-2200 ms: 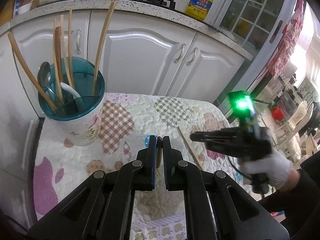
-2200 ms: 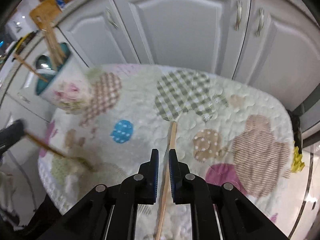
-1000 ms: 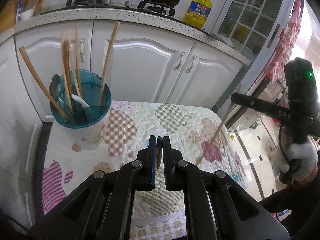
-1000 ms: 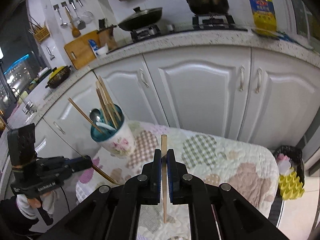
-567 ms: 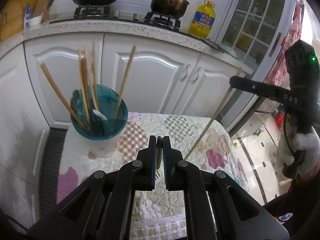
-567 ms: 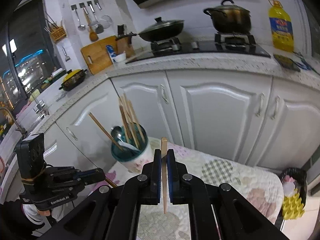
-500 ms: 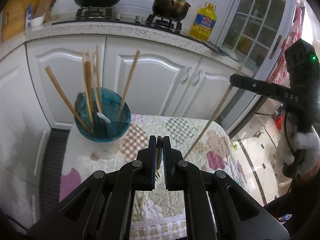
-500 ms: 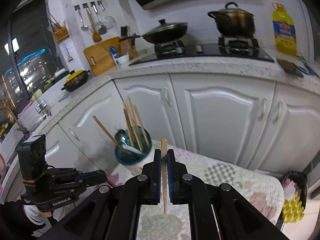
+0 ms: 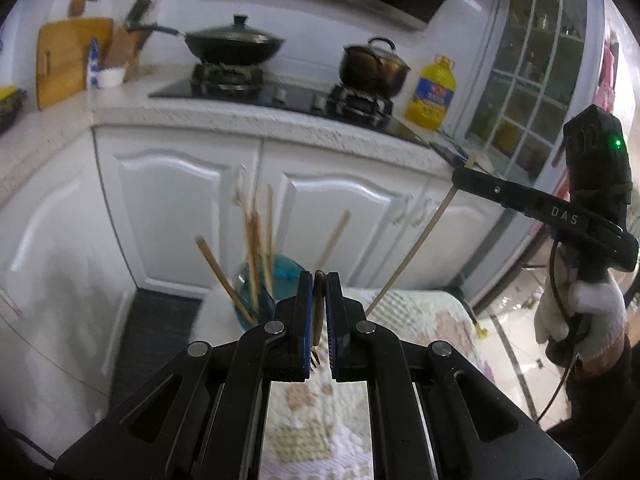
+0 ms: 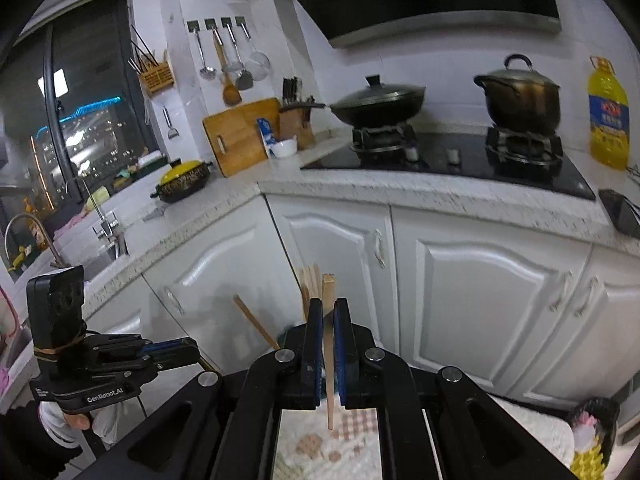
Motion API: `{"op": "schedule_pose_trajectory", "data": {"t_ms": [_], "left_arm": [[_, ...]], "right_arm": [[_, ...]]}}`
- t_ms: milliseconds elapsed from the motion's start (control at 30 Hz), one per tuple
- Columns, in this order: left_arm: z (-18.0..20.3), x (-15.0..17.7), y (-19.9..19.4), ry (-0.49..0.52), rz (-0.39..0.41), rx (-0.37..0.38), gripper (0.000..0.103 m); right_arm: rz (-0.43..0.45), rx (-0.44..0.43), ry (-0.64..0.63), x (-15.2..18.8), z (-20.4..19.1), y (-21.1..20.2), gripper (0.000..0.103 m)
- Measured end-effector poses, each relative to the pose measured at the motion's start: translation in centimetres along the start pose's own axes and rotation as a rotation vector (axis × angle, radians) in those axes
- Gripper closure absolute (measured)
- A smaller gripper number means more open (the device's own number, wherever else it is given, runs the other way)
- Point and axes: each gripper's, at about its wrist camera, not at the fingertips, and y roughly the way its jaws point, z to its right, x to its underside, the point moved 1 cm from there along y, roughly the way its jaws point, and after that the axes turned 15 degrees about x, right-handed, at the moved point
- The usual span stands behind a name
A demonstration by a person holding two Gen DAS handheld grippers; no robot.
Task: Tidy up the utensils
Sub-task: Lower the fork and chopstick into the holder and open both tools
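1. I judge the coming move turns on getting a held stick over the blue cup (image 9: 276, 280), which sits on the quilted desk (image 9: 416, 312) just beyond and left of my left tool (image 9: 319, 312), at the centre of the left view

2. The chopsticks (image 9: 256, 252) already in the cup stand upright and fan outward, so the free opening is narrow; a new stick needs its long axis near vertical, tip down

3. My left tool is closed tight on a dark, slim utensil (image 9: 319, 308); I cannot tell what kind. It looks the nearer of the two to the cup

4. My right tool (image 10: 328, 344) is clamped on a pale chopstick (image 10: 329, 320) that runs almost straight up the frame between the fingers, its lower tip hanging above the quilt

5. In the right view the cup is mostly hidden behind the tool; only stick tops show just left of it, so I would steer by the left view
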Motion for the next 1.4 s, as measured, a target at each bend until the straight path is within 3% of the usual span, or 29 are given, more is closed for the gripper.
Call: {"op": "schedule_pose_trajectory", "data": {"t_ms": [300, 633, 1133, 1300, 1400], "left_arm": [[-2.5, -1.4, 2.1, 0.017, 0.044, -0.112, 0.098], [-4.6, 0.3, 7.4, 0.026, 0.015, -0.197, 0.098], [-7.0, 3.3, 12.3, -0.072, -0.092, -0.206, 0.098], [-7.0, 3.7, 12.3, -0.088, -0.095, -0.216, 0.098], [-6.9, 3.6, 12.0, -0.093, -0.089, -0.206, 0.096]], "right_arm": [[0.011, 0.016, -0.012, -1.4, -2.6, 4.4, 0.098], [-0.075, 0.025, 0.01, 1.8, -2.1, 8.8, 0.098], [-0.212, -0.006, 0.088, 5.8, -0.3, 12.5, 0.098], [-0.23, -0.005, 0.093, 6.4, 0.1, 12.6, 0.094], [-0.233, -0.007, 0.095, 6.7, 0.1, 12.3, 0.082]]}}
